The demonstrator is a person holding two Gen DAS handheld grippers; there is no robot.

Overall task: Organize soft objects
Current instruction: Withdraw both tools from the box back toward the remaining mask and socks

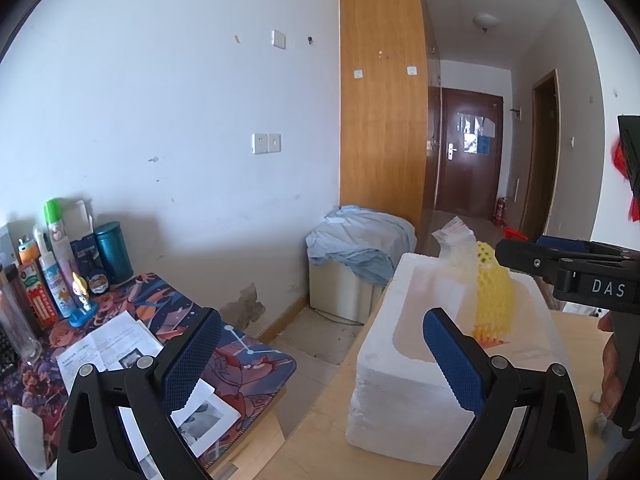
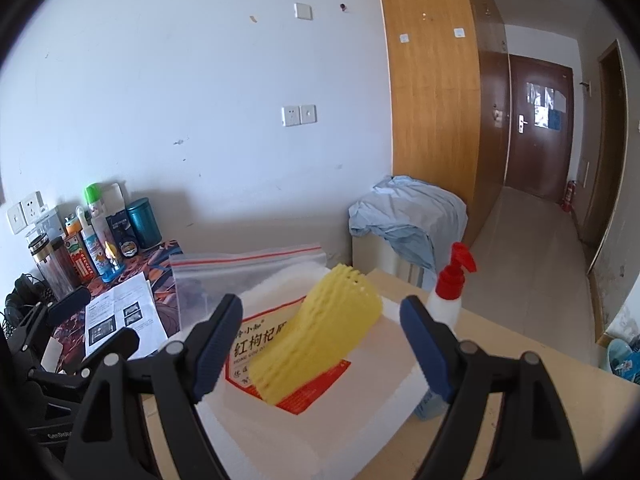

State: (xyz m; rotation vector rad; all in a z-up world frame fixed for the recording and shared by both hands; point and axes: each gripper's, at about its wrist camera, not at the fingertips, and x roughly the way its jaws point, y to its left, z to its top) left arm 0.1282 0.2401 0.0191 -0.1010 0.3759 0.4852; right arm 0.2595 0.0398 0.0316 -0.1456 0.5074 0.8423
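Observation:
A yellow foam net sleeve (image 2: 320,336) leans inside a white foam box (image 2: 304,440) on a red-and-white printed packet (image 2: 248,352). My right gripper (image 2: 320,308) stands open around the sleeve, with a gap between each pad and the foam. A clear zip bag (image 2: 224,280) stands at the box's far side. In the left wrist view the box (image 1: 376,360) holds the sleeve (image 1: 494,300) and the bag (image 1: 452,240), and the right gripper (image 1: 516,254) reaches in from the right. My left gripper (image 1: 322,320) is open and empty, short of the box's near left corner.
A red-capped spray bottle (image 2: 448,300) stands on the wooden table (image 2: 520,360) right of the box. To the left a patterned mat (image 1: 248,356) carries papers (image 1: 108,352) and several bottles (image 1: 52,264). Blue cloth (image 1: 360,240) covers a low cabinet behind.

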